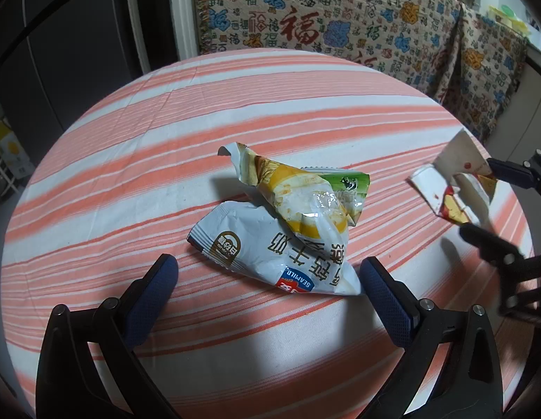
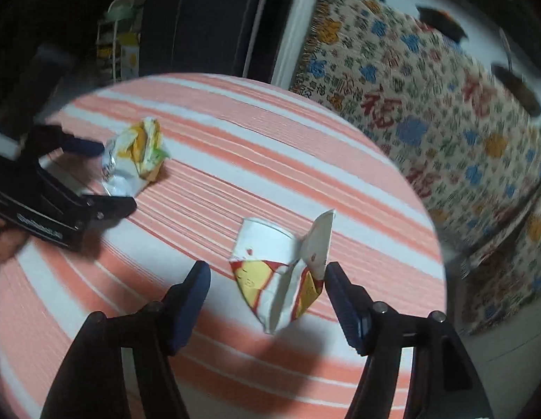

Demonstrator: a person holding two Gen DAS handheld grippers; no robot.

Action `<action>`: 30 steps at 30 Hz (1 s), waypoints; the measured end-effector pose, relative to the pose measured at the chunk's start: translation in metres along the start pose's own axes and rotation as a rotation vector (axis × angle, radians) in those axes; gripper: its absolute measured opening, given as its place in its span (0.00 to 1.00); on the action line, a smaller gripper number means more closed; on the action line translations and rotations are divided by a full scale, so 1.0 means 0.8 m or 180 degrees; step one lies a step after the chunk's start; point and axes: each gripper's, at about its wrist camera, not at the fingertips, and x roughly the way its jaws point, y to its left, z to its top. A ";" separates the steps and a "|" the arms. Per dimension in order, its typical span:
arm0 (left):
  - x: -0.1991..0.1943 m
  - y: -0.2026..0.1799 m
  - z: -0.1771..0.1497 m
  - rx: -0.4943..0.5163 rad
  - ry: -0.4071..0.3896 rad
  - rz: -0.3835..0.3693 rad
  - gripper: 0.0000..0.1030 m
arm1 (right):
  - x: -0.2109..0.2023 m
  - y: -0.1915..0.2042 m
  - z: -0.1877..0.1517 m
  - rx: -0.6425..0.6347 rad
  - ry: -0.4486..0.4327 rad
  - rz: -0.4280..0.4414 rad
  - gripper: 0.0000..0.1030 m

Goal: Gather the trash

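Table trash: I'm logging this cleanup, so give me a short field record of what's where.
surface: round table, striped cloth
centre pile: yellow wrapper lying on white wrapper
left gripper: open, fingers either side of white wrapper
right gripper: open
carton: torn, between right fingers, apart from pile

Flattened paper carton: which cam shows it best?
Right wrist. The flattened paper carton sits centred between the open right gripper fingers, its white, red and yellow print readable despite some blur. In the left wrist view the carton is small at the right edge, partly hidden by the right gripper's fingers.
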 end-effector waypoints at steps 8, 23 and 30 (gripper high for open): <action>0.000 0.000 0.000 -0.0008 -0.0007 -0.0013 1.00 | 0.021 -0.001 0.008 0.0283 0.0053 0.0054 0.31; 0.002 0.000 0.000 0.0003 -0.0003 0.0005 1.00 | 0.015 -0.111 -0.061 0.1847 0.0194 0.1031 0.31; 0.001 -0.003 -0.001 0.0020 0.0004 0.0032 1.00 | 0.007 -0.093 -0.060 0.1173 0.0245 0.0353 0.34</action>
